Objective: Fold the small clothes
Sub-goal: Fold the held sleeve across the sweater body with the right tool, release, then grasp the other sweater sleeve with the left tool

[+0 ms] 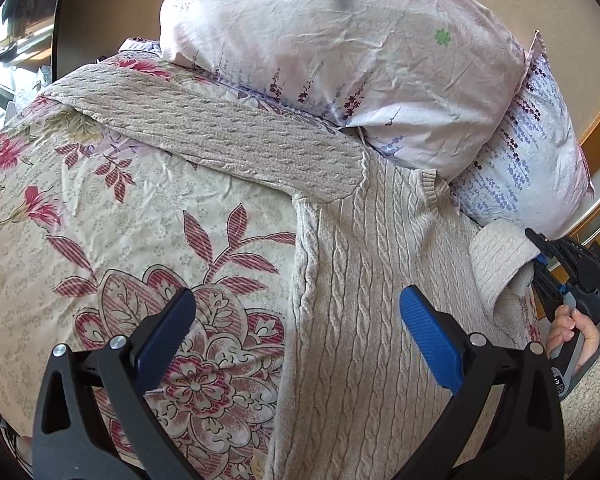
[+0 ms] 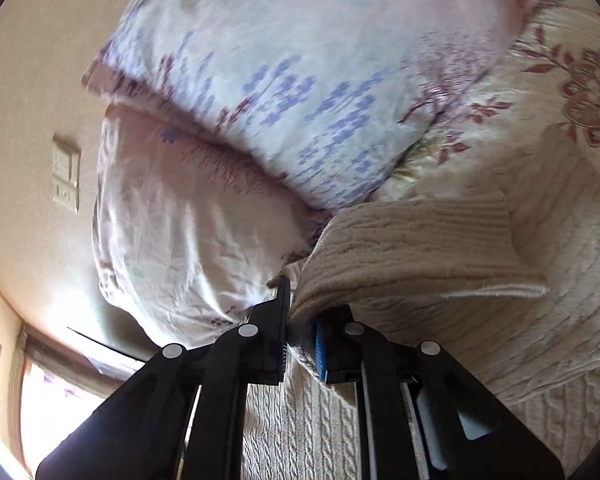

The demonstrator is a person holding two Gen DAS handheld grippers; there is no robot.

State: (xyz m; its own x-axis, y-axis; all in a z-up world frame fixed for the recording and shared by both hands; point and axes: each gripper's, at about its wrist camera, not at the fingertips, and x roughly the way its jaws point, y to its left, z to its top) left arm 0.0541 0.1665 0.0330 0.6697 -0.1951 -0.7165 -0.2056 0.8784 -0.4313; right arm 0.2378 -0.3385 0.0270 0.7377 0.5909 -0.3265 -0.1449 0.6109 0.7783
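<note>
Folding a cable-knit sweater (image 1: 364, 280) on a floral bedspread (image 1: 140, 208), with two pillows (image 1: 340, 60) stacked just beyond the collar. Lying flat and lengthwise across the bed, body smoothed, far sleeve (image 1: 220, 128) stretched out sideways over the spread toward the left of the left wrist view. Pinching the near sleeve (image 1: 496, 256) at its cuff: right gripper (image 2: 296, 344), jaws clamped tight on the knit, cuff raised clear of the body and a soft loop of sleeve hanging below it; a hand (image 1: 572, 332) visible on the tool's handle at the far right. Hovering over the lower body of the garment: left gripper (image 1: 296, 320), jaws wide apart, nothing between them, one finger above the spread and the other above the knit. Judged the step in hand: carrying the lifted sleeve across the chest. Best done low and slow, keeping the cuff just above the knit so the loop does not drag or bunch the body; laying the sleeve straight along the cables, parallel to the side seam, before letting go. Worth pressing the open left gripper onto the shoulder or side seam as an anchor, since loose knit likely slides on smooth bedding. Worth keeping clear of the pillows, close beside the raised cuff.
</note>
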